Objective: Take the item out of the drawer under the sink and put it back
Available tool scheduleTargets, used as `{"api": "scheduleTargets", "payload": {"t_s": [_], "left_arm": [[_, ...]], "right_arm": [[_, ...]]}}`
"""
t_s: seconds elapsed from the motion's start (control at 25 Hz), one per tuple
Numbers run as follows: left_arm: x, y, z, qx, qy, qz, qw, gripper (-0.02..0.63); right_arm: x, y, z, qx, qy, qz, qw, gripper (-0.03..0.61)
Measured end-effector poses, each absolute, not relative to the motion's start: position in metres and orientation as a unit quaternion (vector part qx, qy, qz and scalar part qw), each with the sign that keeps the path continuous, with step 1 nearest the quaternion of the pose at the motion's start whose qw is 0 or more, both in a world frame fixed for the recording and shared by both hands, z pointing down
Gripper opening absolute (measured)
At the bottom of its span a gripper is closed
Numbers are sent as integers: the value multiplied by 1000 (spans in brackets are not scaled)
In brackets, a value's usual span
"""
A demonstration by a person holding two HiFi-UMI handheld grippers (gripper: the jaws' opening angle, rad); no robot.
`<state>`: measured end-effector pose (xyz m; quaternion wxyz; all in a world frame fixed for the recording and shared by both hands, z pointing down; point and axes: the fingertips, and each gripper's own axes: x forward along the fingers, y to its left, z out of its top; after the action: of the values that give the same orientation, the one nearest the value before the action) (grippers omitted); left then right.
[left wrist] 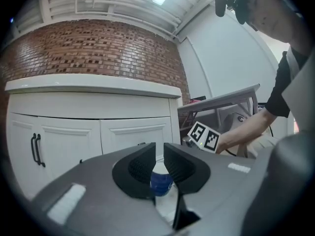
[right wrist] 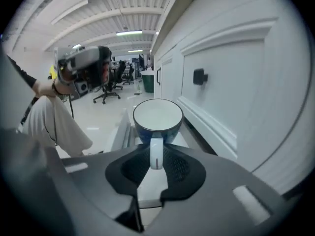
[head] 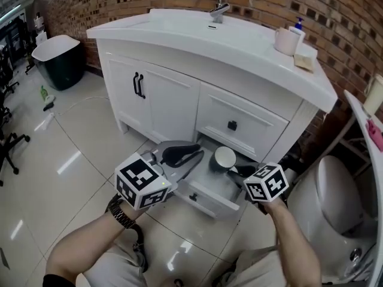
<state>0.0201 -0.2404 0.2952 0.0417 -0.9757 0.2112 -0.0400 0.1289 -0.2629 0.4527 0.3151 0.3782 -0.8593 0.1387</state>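
A blue mug (head: 225,158) with a white inside and a white handle is in the open lower drawer (head: 206,197) of the white sink cabinet. Whether it rests on the drawer floor I cannot tell. My right gripper (head: 237,171) is shut on the mug's handle; in the right gripper view the pads press the handle (right wrist: 156,154) from both sides below the mug (right wrist: 157,118). My left gripper (head: 184,154) hovers over the drawer's left end, jaws nearly together with nothing between them. Past the left gripper (left wrist: 158,152) the mug (left wrist: 161,182) shows through the slit.
Above the open drawer is a closed drawer with a black knob (head: 232,125), and cabinet doors with black handles (head: 139,85) stand to the left. A toilet (head: 335,202) is close on the right. A dark bin (head: 57,61) stands at the far left.
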Motion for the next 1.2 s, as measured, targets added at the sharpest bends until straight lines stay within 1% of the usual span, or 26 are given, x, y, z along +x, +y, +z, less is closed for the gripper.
{"api": "scheduleTargets", "payload": {"t_s": [0.12,0.4,0.76,0.92,1.2], "left_arm": [[20,-238,297,-976,208,-46,44,71],[19,-234,312,-977,201,-62,36,71],[28,-233,311,-976,204,-65,43,71],[30,-233,304,-977,206,-46,38,72],[28,-232,303,-977,206,-47,38,72]], "right_arm": [[140,-239,426,389,-864,136,289,69],[159,-193,392,413,-863,101,272,69],[161,-179,383,418,-866,91,259,69],[164,-179,384,421,-864,92,260,69],[167,-179,388,425,-860,101,263,69]]}}
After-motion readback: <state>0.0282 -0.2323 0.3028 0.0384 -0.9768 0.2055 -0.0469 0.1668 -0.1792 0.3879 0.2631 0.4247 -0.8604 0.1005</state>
